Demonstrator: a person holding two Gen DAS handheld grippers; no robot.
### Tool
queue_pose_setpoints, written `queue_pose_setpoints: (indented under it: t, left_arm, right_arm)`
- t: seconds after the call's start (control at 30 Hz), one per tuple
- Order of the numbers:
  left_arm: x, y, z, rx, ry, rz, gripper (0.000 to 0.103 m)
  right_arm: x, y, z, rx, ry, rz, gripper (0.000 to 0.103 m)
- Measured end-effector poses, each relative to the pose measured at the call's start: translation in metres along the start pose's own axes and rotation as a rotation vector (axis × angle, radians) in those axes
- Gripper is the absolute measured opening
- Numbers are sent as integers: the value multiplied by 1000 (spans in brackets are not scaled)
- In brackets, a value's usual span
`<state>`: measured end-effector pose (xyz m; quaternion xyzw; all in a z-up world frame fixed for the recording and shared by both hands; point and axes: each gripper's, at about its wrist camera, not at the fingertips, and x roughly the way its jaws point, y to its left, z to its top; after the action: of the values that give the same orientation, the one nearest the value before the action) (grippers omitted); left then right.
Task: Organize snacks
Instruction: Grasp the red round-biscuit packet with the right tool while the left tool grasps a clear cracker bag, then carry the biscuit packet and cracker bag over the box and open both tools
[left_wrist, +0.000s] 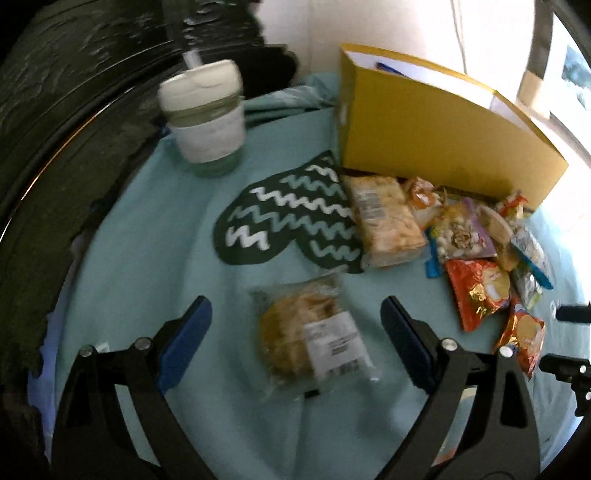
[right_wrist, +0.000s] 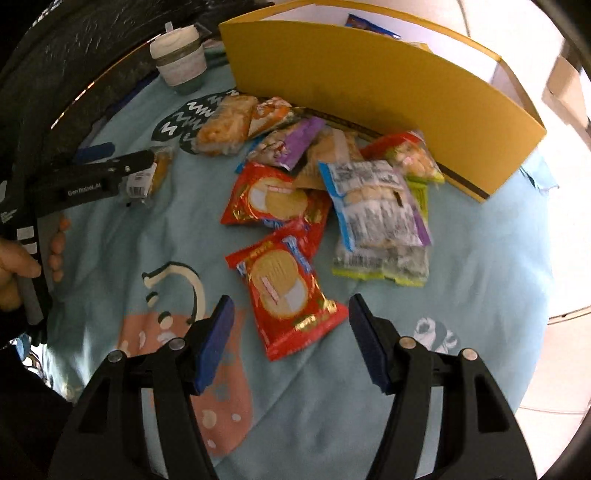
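Note:
My left gripper (left_wrist: 295, 343) is open, its jaws on either side of a clear-wrapped round bun (left_wrist: 314, 332) lying on the light blue cloth. My right gripper (right_wrist: 291, 339) is open over a red cracker packet (right_wrist: 284, 295). Behind it lies a pile of snacks: another red packet (right_wrist: 273, 195), a blue-edged clear biscuit pack (right_wrist: 373, 210), a purple packet (right_wrist: 291, 144) and a rice cracker bar (right_wrist: 225, 125). A yellow box (right_wrist: 369, 85) stands open behind the pile; it also shows in the left wrist view (left_wrist: 436, 133). The left gripper shows in the right wrist view (right_wrist: 110, 173).
A white lidded cup (left_wrist: 207, 118) stands at the back left. A dark green zigzag oven mitt (left_wrist: 291, 218) lies between cup and snacks. The cloth (right_wrist: 480, 295) covers a round table whose edge drops off at the right. A dark textured wall curves along the left.

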<state>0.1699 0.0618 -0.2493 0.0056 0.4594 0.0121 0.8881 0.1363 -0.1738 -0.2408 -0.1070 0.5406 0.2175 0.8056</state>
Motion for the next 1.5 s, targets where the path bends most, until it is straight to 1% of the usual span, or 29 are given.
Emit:
queue_pose_setpoints:
  t: [0.1,0.23,0.27,0.3,0.33,0.37,0.4,0.47,0.57,0.7,0.77,0.87,0.93,1.17,1.37,1.5]
  left_arm:
    - [12,-4,-1,20,27,0,94]
    - [29,-5,-9,27,88,-11,94]
    - [32,-3,-12,22,98,-19,92]
    - [31,-2,-15,23,88,-37,87]
    - [27,-3,-16,35,66,-40,61]
    - [20,-5,-17,60,36,-52,55]
    - [15,-6,-19,60,23,-78,55]
    - [5,-9,-19,65,0,-128,55]
    - [-19,-14,-18,56,-51,-189,55]
    - [-43,-17,-16,50,-88,-243,55]
    - [-55,-20,-16,44,-94,-266,55]
    - [-69,-27,-17,61,-103,-279,55]
    - [-78,-32,-18,83,-110,-279,55]
    - [-107,-47,-12,132,-151,-286,55]
    - [-126,-53,-8,140,-168,-297,55]
    - [-140,-57,-1,145,-193,-307,55]
  right_arm:
    - [17,5,6,-8,32,-4,65]
    - [31,7,7,-6,33,-30,65]
    - [35,7,6,-1,50,-31,64]
    - [40,6,3,8,84,-33,55]
    - [38,8,2,3,77,-39,52]
    - [36,10,2,7,84,-25,45]
    - [32,11,0,14,81,-3,45]
    - [19,15,-3,11,44,6,45]
    - [-4,12,-9,62,5,46,45]
    - [-36,5,-19,109,-46,65,45]
    - [-52,0,-25,135,-69,69,45]
    - [-70,-7,-31,169,-104,69,45]
    - [-78,-5,-33,185,-122,72,45]
    - [-106,-1,-34,198,-190,70,45]
    - [-130,-2,-34,223,-244,70,45]
    - [-148,-5,-30,242,-290,63,45]
